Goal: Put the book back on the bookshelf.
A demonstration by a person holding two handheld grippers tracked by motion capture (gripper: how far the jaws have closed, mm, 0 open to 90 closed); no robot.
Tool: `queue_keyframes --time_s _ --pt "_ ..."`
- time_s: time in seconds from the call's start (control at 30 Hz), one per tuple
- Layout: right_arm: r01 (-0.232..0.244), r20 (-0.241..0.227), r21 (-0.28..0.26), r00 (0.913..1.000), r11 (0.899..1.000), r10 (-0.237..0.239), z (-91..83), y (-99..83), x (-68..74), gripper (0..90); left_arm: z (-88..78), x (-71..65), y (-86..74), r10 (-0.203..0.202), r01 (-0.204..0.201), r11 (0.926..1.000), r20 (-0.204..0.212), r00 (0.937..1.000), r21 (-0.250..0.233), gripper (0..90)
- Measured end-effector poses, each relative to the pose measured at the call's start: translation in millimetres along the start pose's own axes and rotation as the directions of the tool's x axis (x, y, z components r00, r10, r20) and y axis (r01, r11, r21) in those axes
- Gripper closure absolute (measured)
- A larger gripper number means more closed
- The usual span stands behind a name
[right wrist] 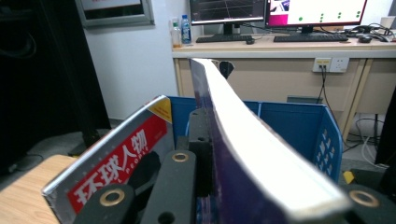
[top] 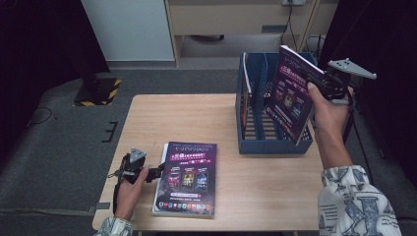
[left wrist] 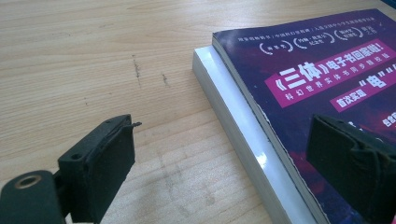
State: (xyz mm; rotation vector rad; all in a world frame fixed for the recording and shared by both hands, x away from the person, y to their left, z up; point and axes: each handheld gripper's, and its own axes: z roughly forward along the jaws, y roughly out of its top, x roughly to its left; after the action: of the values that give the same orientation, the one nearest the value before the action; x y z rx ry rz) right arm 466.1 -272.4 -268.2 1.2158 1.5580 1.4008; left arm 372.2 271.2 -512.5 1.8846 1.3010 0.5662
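A purple-covered book (top: 289, 96) hangs tilted over the blue file rack (top: 275, 143), with my right gripper (top: 318, 82) shut on its right edge. In the right gripper view the book's white page edge (right wrist: 266, 149) runs up between the jaws of that gripper (right wrist: 219, 140), above the rack (right wrist: 299, 123). Two stacked books (top: 189, 179) lie flat on the table at the front left. My left gripper (top: 156, 172) stands open at their left edge. In the left gripper view this gripper (left wrist: 224, 163) straddles that edge, one jaw over the purple top cover (left wrist: 327, 79), the other over bare wood.
A red-covered book (right wrist: 116, 172) stands in the rack's left slot (top: 245, 93). The wooden table (top: 172, 118) has bare room in the middle and at the back left. A desk with monitors (right wrist: 280, 44) stands behind the table.
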Motion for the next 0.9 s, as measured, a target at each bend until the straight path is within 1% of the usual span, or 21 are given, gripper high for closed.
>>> queue_keyframes --time_s 0.1,0.2,0.3,0.5,0.53,0.57,0.6,0.63,0.67,0.77,0.83,0.9 --pt "0.005 0.006 0.003 1.0 1.0 -0.005 1.4 -1.0 -1.1 82.5 -0.7 0.8 -0.4 0.001 -0.001 1.0 -0.001 1.0 0.002 7.4" --pt "-0.005 0.016 -0.002 0.9999 1.0 0.005 3.1 -1.5 -3.1 82.5 0.1 0.4 -0.5 -0.003 0.003 1.0 0.001 1.0 0.001 7.4" --pt "-0.004 0.024 -0.001 0.9997 1.0 0.004 4.7 -2.1 -3.6 82.5 -0.1 -0.1 -0.4 -0.002 0.002 1.0 0.002 1.0 0.0 7.4" --pt "-0.023 0.041 -0.007 0.9989 1.0 0.023 11.6 -4.6 -3.4 82.5 -0.7 0.7 -0.6 -0.002 0.002 1.0 0.001 1.0 0.002 7.4" --pt "-0.026 0.048 -0.005 0.9985 1.0 0.026 15.1 -5.5 -1.0 82.5 -0.9 0.8 -0.6 -0.003 0.003 1.0 0.002 1.0 0.001 7.4" --pt "-0.026 0.048 -0.005 0.9985 1.0 0.026 15.1 -5.5 -1.0 82.5 -0.9 0.8 -0.6 -0.003 0.003 1.0 0.002 1.0 0.001 7.4" --pt "-0.024 0.057 -0.003 0.9981 1.0 0.024 19.6 -6.6 1.4 82.5 -1.2 0.8 -0.5 -0.003 0.003 1.0 0.002 1.0 0.001 7.4" --pt "-0.024 0.057 -0.003 0.9981 1.0 0.024 19.6 -6.6 1.4 82.5 -1.3 0.7 -0.5 -0.003 0.003 1.0 0.002 1.0 -0.001 7.4" --pt "-0.03 0.065 -0.004 0.9974 1.0 0.03 24.4 -8.1 3.3 82.5 -1.5 0.8 -0.7 -0.003 0.003 1.0 0.003 1.0 -0.001 7.4" --pt "-0.035 0.07 -0.01 0.9969 0.999 0.035 29.3 -9.5 4.6 82.5 -1.7 1.0 -0.7 -0.003 0.003 1.0 0.003 1.0 -0.002 7.4" --pt "-0.03 0.079 -0.015 0.9964 0.999 0.031 37.8 -11.5 6.2 82.5 -2.2 1.0 -0.6 -0.004 0.004 1.0 0.002 1.0 -0.005 7.4" --pt "-0.03 0.084 -0.016 0.9959 0.999 0.031 40.8 -12.2 6.7 82.5 -2.3 0.9 -0.6 -0.003 0.003 1.0 0.003 1.0 -0.004 7.4"
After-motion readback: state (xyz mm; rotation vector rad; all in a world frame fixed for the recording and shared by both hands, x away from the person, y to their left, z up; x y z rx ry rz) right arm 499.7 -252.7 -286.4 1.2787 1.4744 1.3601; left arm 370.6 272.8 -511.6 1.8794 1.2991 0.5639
